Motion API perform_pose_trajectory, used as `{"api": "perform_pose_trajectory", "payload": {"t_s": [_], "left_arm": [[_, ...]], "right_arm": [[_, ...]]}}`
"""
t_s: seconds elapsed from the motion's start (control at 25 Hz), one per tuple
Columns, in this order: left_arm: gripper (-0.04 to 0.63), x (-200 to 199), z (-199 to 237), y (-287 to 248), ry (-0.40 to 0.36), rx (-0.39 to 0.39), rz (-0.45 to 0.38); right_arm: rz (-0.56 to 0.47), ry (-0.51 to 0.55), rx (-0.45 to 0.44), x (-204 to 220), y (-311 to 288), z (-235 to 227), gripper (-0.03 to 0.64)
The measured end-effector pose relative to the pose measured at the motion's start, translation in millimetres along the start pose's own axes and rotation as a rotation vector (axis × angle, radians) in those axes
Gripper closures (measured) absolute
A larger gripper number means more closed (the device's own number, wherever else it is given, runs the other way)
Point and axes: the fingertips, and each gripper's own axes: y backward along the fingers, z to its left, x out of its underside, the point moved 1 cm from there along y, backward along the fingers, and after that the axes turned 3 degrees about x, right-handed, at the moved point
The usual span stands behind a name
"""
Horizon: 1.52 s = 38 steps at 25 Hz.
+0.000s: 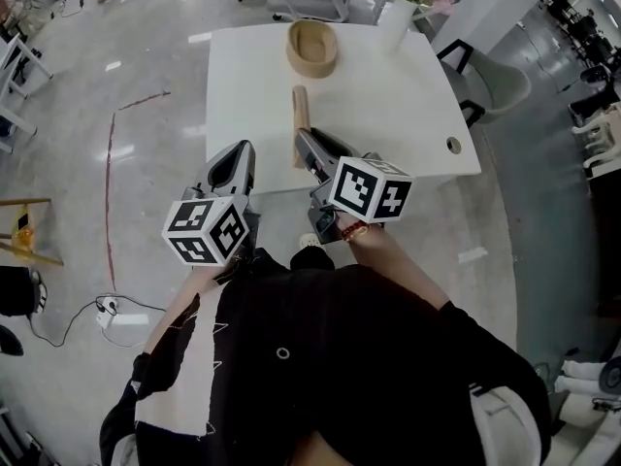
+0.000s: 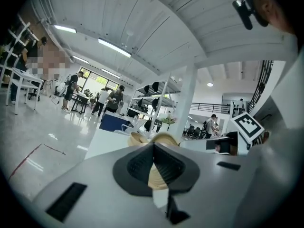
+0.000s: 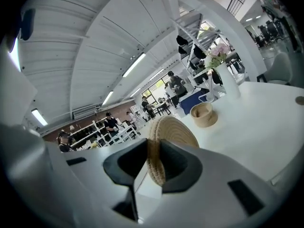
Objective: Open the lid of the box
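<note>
Right gripper (image 3: 153,152): you clamp the lid (image 3: 175,131) on edge, clear of the open box (image 1: 311,49).
Left gripper (image 2: 153,147): jaws together, empty, kept aside.

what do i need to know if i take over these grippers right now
Right gripper: shut on the woven lid, held on edge over the near part of the white table.
Left gripper: jaws together, holding nothing, beside the right one.
Box: open, at the far side of the table near the vase.
Done: the lid is off the box.
Left: probably set the lid down on the table and let go.
</note>
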Motion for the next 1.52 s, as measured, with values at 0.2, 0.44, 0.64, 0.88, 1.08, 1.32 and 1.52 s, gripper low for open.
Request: {"api": "perform_pose_trajectory", "payload": {"t_s": [0.2,0.44,0.64,0.88,1.08,1.32,1.52], "left_arm": [[0.588,7.4,1.8,13.8,0.016,-0.002,-0.004],[0.588,20.4,-2.4,24.8,0.043,-0.007,-0.001],[0.588,23.0,-5.8,24.3,0.046,-0.001,-0.001],[0.588,21.2,-10.2,25.1,0.039,0.007,-0.004],[0.588,19.0,-12.2,25.8,0.038,0.009,-0.005],[0.588,18.0,-13.2,25.7,0.034,0.017,-0.006],[0.588,15.6,-13.3,23.3,0.028,0.028,-0.007]], "right_arm": [[0.005,0.026,0.026,13.2,8.8,1.6,0.525],[0.01,0.038,0.042,23.9,19.1,-0.7,0.525],[0.013,0.044,0.04,25.0,19.5,-0.8,0.525],[0.01,0.028,0.038,25.3,19.9,-1.1,0.525],[0.01,0.024,0.038,25.5,21.5,-0.4,0.525],[0.006,0.012,0.04,25.8,23.0,-0.3,0.525],[0.003,0.009,0.043,24.1,22.8,0.0,0.525]]}}
